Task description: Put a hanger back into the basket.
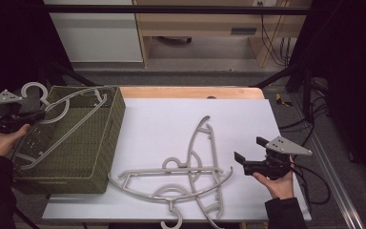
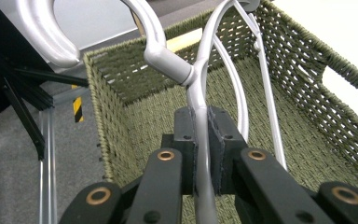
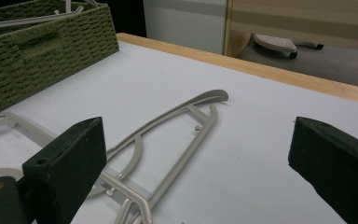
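Note:
A grey plastic hanger (image 1: 62, 125) lies slantwise in the green woven basket (image 1: 106, 143), its hook poking over the basket's left rim. My left gripper (image 1: 32, 116) is shut on that hanger (image 2: 200, 98) just below the hook, the pads (image 2: 186, 135) pinching its neck above the basket's inside (image 2: 135, 116). Two more grey hangers lie crossed on the white tabletop: one upright (image 1: 205, 152) and one lying flat (image 1: 171, 179). My right gripper (image 1: 248, 155) stands open just right of them, its jaws wide apart, with one hanger (image 3: 172, 126) ahead.
The white tabletop (image 1: 162, 119) has a wooden strip (image 1: 190, 92) along its far edge. Black cables (image 1: 310, 176) trail off the table's right side. A cabinet and a desk stand beyond the table. The basket's corner (image 3: 32, 51) appears at the upper left of the right gripper view.

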`<action>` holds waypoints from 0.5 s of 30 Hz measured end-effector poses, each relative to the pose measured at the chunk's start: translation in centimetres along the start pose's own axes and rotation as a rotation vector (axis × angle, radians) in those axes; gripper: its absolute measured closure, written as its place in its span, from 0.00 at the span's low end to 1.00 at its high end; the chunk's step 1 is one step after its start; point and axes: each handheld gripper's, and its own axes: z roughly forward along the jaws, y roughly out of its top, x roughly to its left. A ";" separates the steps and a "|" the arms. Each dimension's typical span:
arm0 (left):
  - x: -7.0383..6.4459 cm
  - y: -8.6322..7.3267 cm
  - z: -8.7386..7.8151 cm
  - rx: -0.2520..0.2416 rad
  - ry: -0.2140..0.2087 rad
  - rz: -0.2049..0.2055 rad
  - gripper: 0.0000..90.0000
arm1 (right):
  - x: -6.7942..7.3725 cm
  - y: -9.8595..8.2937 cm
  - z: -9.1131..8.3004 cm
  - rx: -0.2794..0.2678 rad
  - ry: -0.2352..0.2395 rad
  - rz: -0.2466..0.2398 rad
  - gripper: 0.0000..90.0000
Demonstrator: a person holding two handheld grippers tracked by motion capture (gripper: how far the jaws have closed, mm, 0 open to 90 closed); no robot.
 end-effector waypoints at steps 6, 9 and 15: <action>-0.6 -0.6 1.1 0.012 -0.011 0.001 0.92 | 0.0 0.0 0.1 0.001 -0.001 0.001 0.05; -0.7 -0.8 1.5 0.020 -0.013 0.002 0.92 | 0.0 0.0 0.1 0.001 0.001 0.002 0.05; -1.1 -1.9 2.8 0.049 -0.017 -0.011 0.92 | 0.1 0.0 0.1 0.000 0.002 0.000 0.05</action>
